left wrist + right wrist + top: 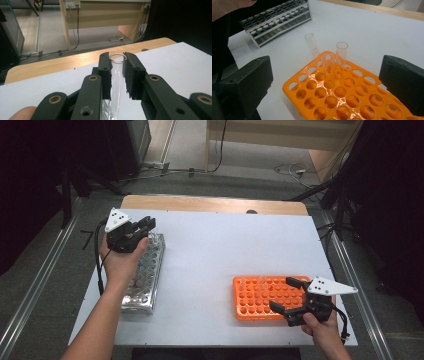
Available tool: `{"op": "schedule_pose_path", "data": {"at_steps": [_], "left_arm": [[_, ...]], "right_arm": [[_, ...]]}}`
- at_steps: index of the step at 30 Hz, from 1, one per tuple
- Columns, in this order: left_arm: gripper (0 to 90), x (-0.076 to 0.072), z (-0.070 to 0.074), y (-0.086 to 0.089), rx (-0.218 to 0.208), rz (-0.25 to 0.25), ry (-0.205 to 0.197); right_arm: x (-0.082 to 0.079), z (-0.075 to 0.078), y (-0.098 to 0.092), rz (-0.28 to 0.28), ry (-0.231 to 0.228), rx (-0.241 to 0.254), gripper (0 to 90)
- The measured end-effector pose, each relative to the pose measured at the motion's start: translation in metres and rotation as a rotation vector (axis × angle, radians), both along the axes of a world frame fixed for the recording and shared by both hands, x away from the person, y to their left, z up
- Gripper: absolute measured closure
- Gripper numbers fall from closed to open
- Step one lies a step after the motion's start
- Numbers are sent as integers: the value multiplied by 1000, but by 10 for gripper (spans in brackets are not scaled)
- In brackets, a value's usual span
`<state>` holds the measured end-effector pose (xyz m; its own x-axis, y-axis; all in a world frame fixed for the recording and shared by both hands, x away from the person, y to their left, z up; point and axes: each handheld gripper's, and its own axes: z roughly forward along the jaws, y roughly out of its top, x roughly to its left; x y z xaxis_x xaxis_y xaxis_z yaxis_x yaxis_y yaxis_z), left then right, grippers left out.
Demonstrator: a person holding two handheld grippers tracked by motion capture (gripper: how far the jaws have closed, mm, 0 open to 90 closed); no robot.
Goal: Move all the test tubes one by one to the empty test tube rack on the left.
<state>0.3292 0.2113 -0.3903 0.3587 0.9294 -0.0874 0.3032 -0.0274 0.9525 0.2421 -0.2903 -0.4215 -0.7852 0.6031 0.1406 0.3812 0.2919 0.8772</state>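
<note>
White table (210,250): left fingers (117,72) clamp upright glass tube (116,82); right fingers (329,82) spread, level.

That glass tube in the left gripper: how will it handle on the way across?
Probably fragile: the test tube looks like thin clear glass, so squeeze gently. Likely slippery too, smooth walls between flat black fingers. Set down loose, it would probably roll; the tubes standing in the orange rack lean in their holes.

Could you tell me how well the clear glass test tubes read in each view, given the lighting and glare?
High view: the tubes in the orange rack nearly vanish, dim edges. Left gripper view: the test tube between the left gripper pads is sharp, its rim bright. Right gripper view: three tubes clear, glossy glare on orange plastic, near jaws blurred.
</note>
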Motion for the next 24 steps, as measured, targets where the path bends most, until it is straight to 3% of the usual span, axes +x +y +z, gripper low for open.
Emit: {"op": "schedule_pose_path", "data": {"at_steps": [12, 24], "left_arm": [[765, 13, -19, -3, 34, 31, 25], [764, 15, -33, -9, 85, 29, 70]], "right_arm": [[0, 0, -1, -5, -3, 3, 0], [0, -1, 0, -7, -9, -1, 0]]}}
